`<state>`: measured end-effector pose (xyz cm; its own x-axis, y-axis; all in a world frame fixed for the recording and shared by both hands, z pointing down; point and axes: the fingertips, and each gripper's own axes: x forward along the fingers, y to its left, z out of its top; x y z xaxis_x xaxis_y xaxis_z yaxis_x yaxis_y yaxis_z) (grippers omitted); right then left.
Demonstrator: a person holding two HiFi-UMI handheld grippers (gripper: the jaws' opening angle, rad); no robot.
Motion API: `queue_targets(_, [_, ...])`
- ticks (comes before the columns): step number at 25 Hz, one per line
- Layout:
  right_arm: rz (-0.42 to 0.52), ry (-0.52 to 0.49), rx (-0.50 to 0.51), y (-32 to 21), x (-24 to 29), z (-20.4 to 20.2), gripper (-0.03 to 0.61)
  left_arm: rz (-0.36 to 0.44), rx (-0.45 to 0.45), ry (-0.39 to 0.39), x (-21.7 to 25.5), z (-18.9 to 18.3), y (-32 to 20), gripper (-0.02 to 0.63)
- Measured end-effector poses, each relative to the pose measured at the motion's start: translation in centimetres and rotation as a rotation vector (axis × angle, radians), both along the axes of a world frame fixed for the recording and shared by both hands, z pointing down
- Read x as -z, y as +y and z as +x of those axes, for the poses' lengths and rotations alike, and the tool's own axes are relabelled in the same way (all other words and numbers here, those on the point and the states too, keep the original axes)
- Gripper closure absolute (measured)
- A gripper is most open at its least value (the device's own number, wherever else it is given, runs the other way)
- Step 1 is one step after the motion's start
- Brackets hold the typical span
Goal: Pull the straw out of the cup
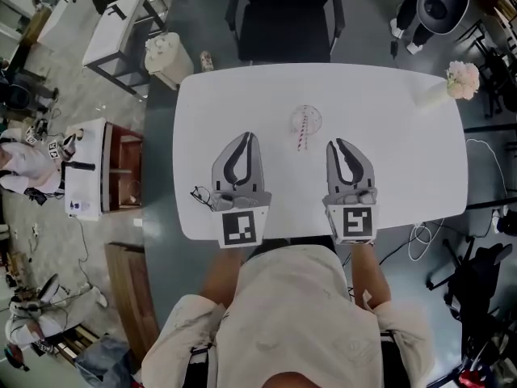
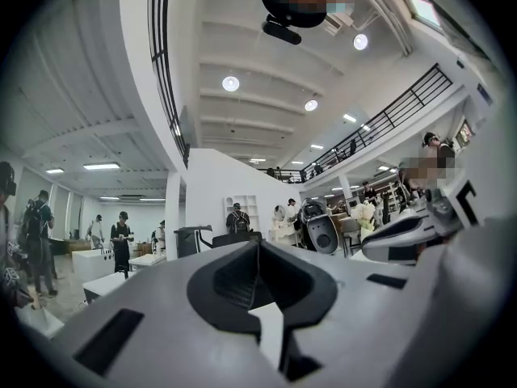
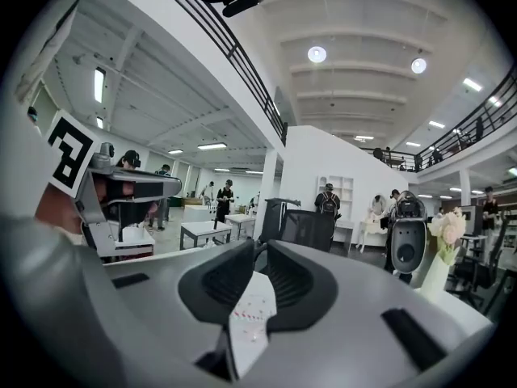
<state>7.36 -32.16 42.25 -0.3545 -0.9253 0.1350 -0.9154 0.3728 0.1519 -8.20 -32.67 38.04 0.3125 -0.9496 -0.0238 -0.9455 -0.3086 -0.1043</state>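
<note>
Straw: red-and-white striped straw (image 1: 301, 138), likely light and crushable; pinch gently near its free end, above clear plastic cup (image 1: 307, 120) mid white bench (image 1: 404, 136).
Left tool (image 2: 258, 249): pressed together, empty.
Right tool (image 3: 257, 253): slightly spread, empty.

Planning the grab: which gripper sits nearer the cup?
The right gripper, just right of the cup; the left gripper lies farther off on the other side.

Head view: hands hidden under left gripper (image 1: 248, 137) & right gripper (image 1: 334, 144); chair (image 1: 284, 14) cut off at top edge; cup (image 1: 306, 120) too clear & small to outline; straw (image 1: 302, 135) tilt unreadable. Right gripper view: straw only a striped sliver thru jaw gap, rest behind jaws.
</note>
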Motion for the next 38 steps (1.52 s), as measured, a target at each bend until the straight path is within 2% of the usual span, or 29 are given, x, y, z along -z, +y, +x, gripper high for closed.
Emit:
queue_targets(7, [-0.128,0.018,0.066,-1.8,-5.6,-0.1,0.477,-0.064,0.027,-0.02,-2.9,0.3,-2.6,0.606])
queue_targets(18, [-0.248,0.066,0.208,-3.0,-12.2,-1.7,0.414,-0.154,0.05,-0.059,-7.7,0.7,-5.7,0.604])
queue_targets(25, [-0.264,0.077,0.285,-3.4,-13.4,-2.8,0.394,-0.189,0.067,-0.063,-9.2,0.8,-6.6,0.605])
queue_targets(38, [-0.258,0.082,0.351,-3.6,-14.1,-4.9,0.394,-0.214,0.084,-0.06,-10.4,0.6,-6.6,0.604])
